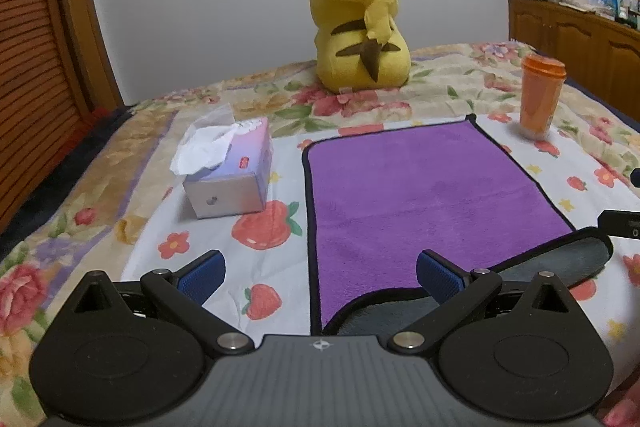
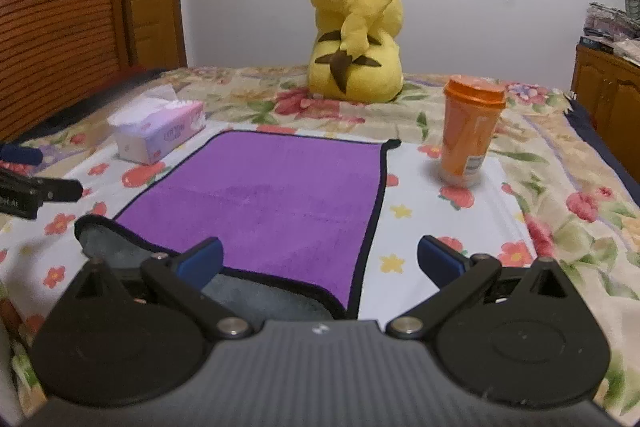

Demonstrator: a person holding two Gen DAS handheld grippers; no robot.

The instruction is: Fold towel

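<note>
Both grippers, left (image 1: pixel 320 273) and right (image 2: pixel 320 259), gape wide at towel's (image 1: pixel 424 187) near corners; I'd pinch each corner evenly before lifting.

left wrist: low, near, forward | right wrist: same | shared: towel (image 1: pixel 420 183)

Fuzzy matt purple towel (image 1: pixel 420 187) on smooth printed cotton bedsheet (image 1: pixel 272 223); plush toy (image 1: pixel 360 15), translucent plastic cup (image 2: pixel 470 131).
</note>
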